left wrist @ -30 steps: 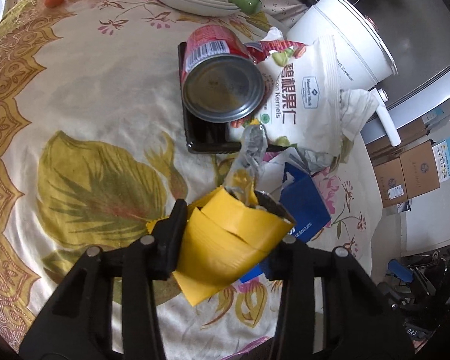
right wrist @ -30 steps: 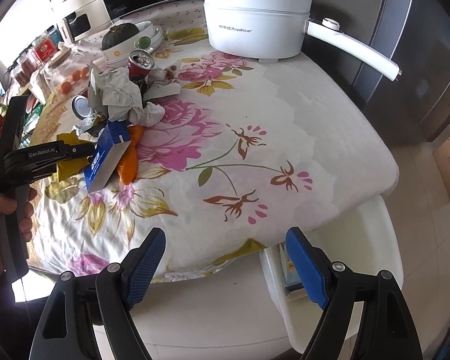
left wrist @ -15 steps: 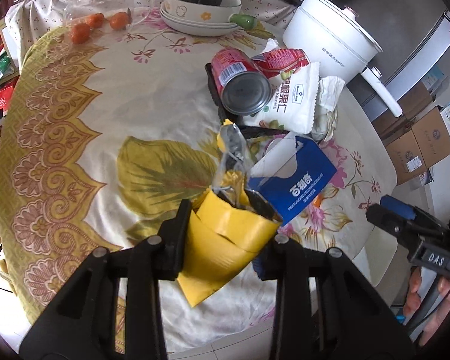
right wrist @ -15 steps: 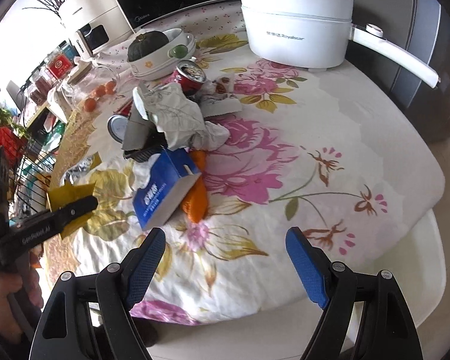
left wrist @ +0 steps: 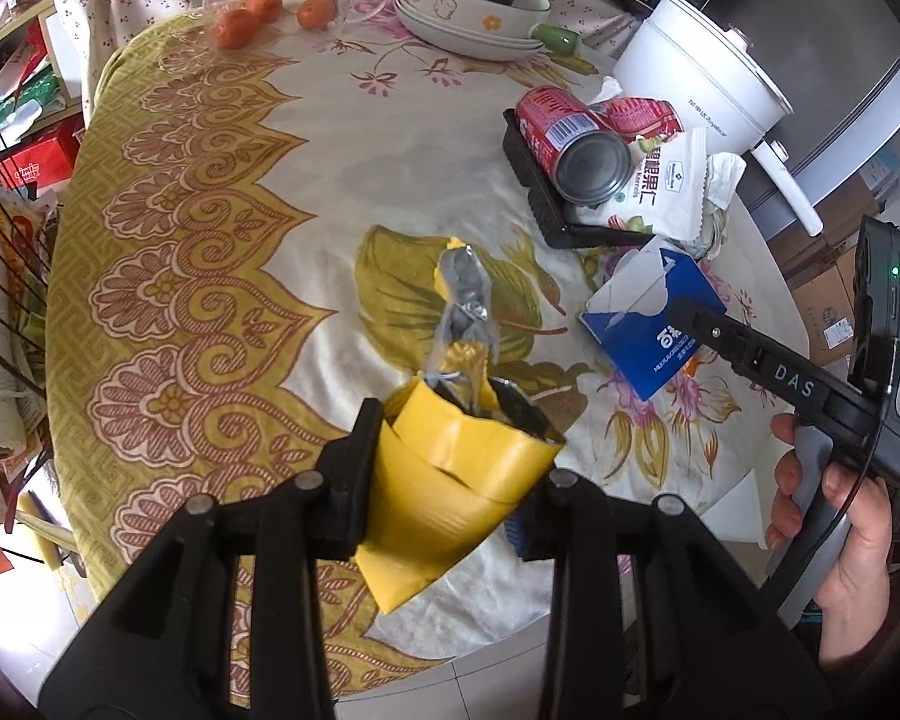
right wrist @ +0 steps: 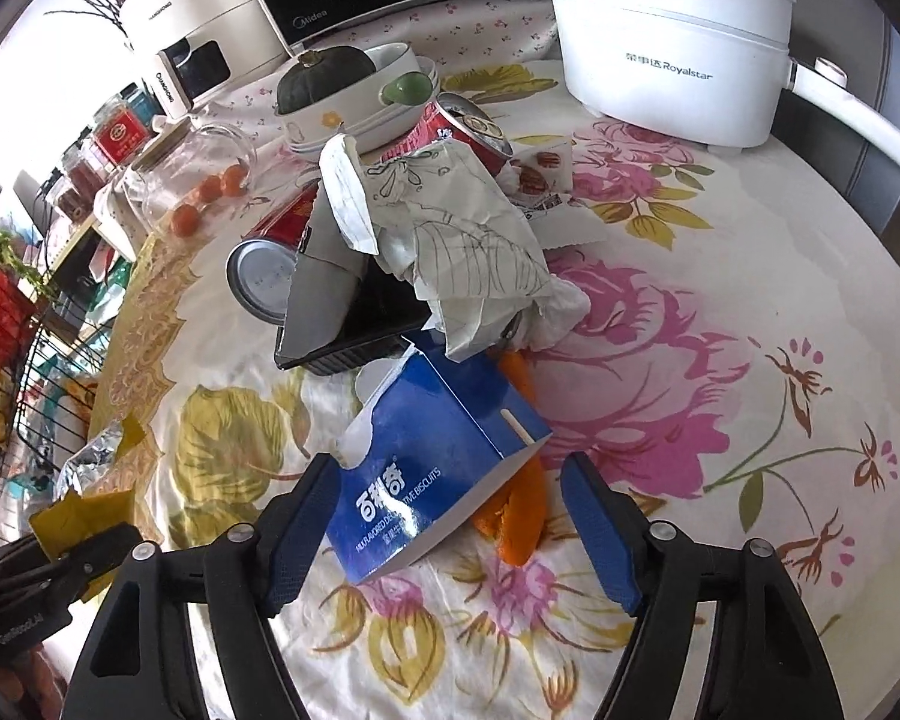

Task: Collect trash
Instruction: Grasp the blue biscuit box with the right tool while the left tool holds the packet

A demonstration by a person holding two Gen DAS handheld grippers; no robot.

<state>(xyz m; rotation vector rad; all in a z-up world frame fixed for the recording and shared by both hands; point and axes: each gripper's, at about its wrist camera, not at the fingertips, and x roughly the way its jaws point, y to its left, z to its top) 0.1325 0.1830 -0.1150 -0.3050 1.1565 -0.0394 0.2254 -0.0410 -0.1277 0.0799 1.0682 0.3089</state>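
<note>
Right wrist view: right gripper (right wrist: 444,516) spread wide around blue biscuit box (right wrist: 432,456), seemingly untouched; left gripper (left wrist: 450,480) clamps yellow wrapper (left wrist: 450,492) near bench (right wrist: 750,276) edge.

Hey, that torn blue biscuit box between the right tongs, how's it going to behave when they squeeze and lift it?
The blue biscuit box is torn open at one end, so it probably crushes under the right tongs rather than staying stiff. It looks empty, so likely light. Its glossy card may slip, and the orange wrapper beneath could shift with it.
</note>
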